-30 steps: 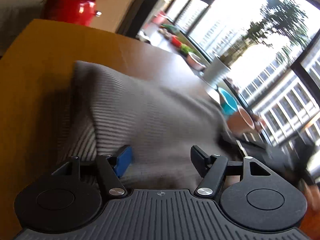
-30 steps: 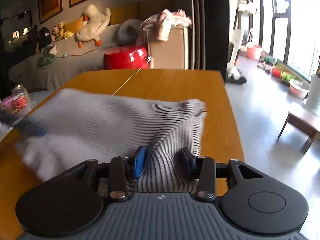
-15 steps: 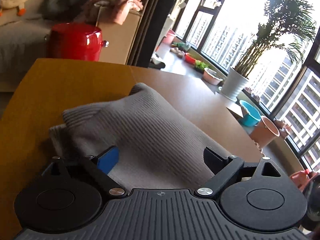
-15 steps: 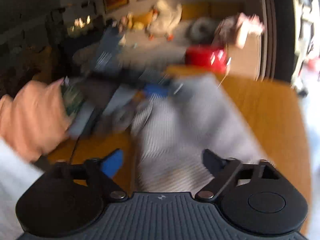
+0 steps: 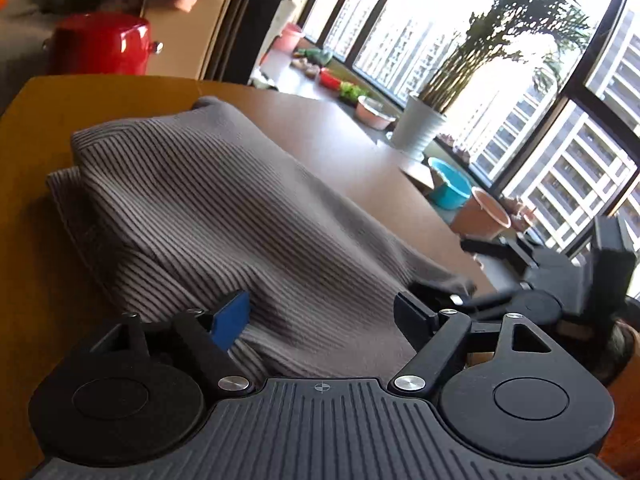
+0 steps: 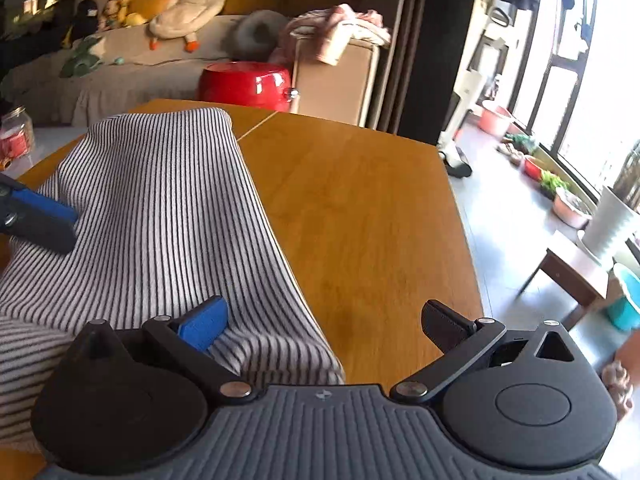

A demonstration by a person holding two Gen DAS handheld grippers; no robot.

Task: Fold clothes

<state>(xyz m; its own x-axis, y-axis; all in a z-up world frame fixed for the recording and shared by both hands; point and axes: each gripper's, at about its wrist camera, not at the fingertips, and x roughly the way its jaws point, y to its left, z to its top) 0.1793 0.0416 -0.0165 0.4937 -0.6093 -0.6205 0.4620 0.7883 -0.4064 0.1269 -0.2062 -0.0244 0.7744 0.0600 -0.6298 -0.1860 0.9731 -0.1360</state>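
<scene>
Right tool (image 6: pixel 324 324) released, jaws spread to their widest after just opening, blue pad resting on the near edge of the striped garment (image 6: pixel 160 216), black pad over bare wood, nothing pinched. Left tool (image 5: pixel 322 312) also released, jaws a little narrower after just closing partway, garment's near hem lying slack between the pads, neither pad pressing in. Garment (image 5: pixel 224 208) folded into a thick bundle, lying flat on the wooden counter (image 6: pixel 360 208), toward the counter's left side in the right wrist view, an under-layer peeking out along the bundle's far left edge in the left wrist view. Left tool's blue finger touching the garment's left side in the right wrist view; right tool visible just beyond the garment's right corner in the left wrist view. Behind the garment, past the counter's far edge, a red pot (image 6: pixel 246 86) beside a cardboard box (image 6: pixel 332 84) draped with pink cloth. Farther back, a sofa (image 6: pixel 120 68) with a plush goose (image 6: pixel 188 4). Right of the garment, off the counter, a white planter (image 5: pixel 418 132) and a blue basin (image 5: pixel 450 188) by the windows.
</scene>
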